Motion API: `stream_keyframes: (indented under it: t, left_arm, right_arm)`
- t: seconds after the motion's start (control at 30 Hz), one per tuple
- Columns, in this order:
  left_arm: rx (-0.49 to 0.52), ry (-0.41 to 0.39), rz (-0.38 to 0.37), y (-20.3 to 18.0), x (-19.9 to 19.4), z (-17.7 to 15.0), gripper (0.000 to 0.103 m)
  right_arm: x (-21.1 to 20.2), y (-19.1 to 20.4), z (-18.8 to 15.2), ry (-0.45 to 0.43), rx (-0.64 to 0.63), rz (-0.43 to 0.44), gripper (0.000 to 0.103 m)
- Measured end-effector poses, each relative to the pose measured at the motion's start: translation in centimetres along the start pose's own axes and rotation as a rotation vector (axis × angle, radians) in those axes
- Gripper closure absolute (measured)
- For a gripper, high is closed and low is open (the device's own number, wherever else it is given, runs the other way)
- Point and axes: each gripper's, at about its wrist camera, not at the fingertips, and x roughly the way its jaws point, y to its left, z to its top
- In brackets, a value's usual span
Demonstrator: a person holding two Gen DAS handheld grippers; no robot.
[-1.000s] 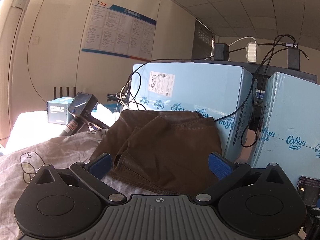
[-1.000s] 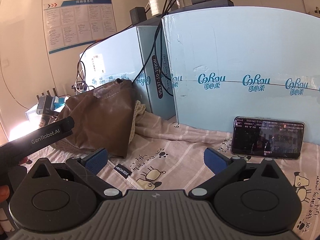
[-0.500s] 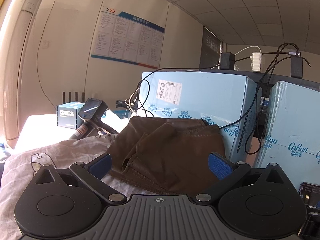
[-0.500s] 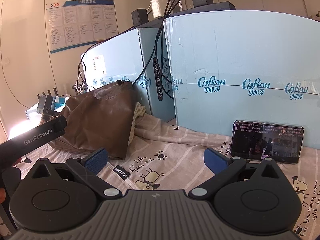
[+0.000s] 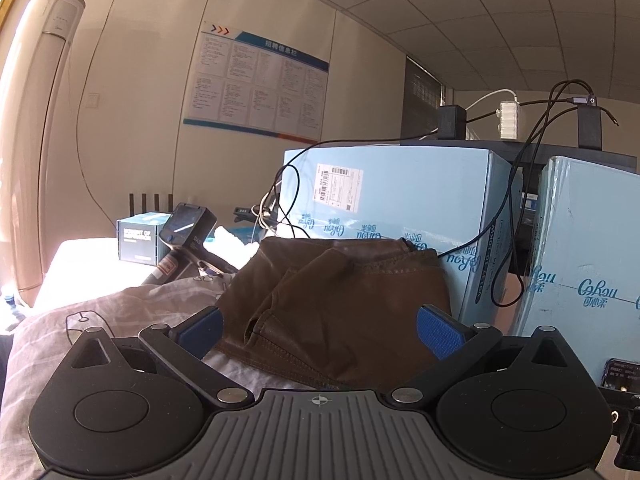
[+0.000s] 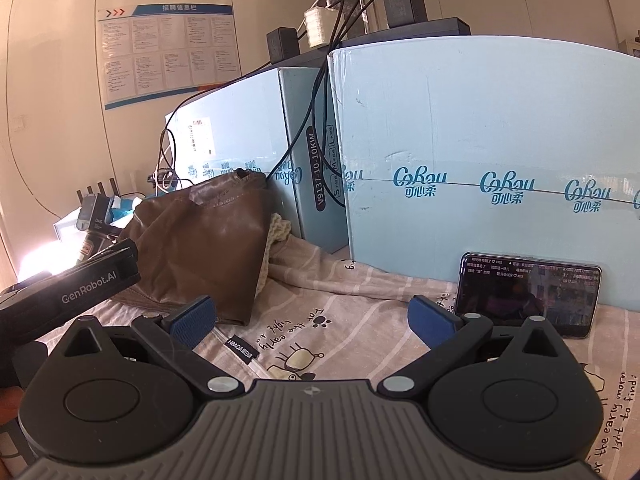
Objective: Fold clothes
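Note:
A brown garment [image 5: 344, 304] lies folded in a pile against a light blue carton, on a printed bedsheet [image 5: 100, 320]. It also shows in the right wrist view [image 6: 200, 248], with a cream knitted piece [image 6: 278, 228] peeking out at its right side. My left gripper [image 5: 320, 330] is open and empty, just short of the garment's near edge. My right gripper [image 6: 314, 318] is open and empty above the sheet [image 6: 360, 312], to the right of the garment. The left gripper's black body [image 6: 68, 292] shows at the left of the right wrist view.
Two light blue cartons [image 6: 480, 152] stand at the back with cables and chargers [image 6: 360, 8] on top. A phone [image 6: 528, 292] leans against the right carton. A black handheld device [image 5: 180, 240] and a small box [image 5: 138, 240] lie at the far left.
The left gripper has tilted upward and pulled back slightly, so the garment sits lower in its view. The right gripper has shifted a little. Both stay open.

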Motion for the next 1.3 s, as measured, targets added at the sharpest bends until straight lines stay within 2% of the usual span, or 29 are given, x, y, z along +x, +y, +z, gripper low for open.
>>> stream_keyframes:
  t: [1.3]
  left_arm:
    - [-0.002,0.015,-0.026,-0.01,0.25,-0.41,0.0]
  right_arm:
    - [0.24,0.01,-0.35,-0.011,-0.007,-0.013,0.0]
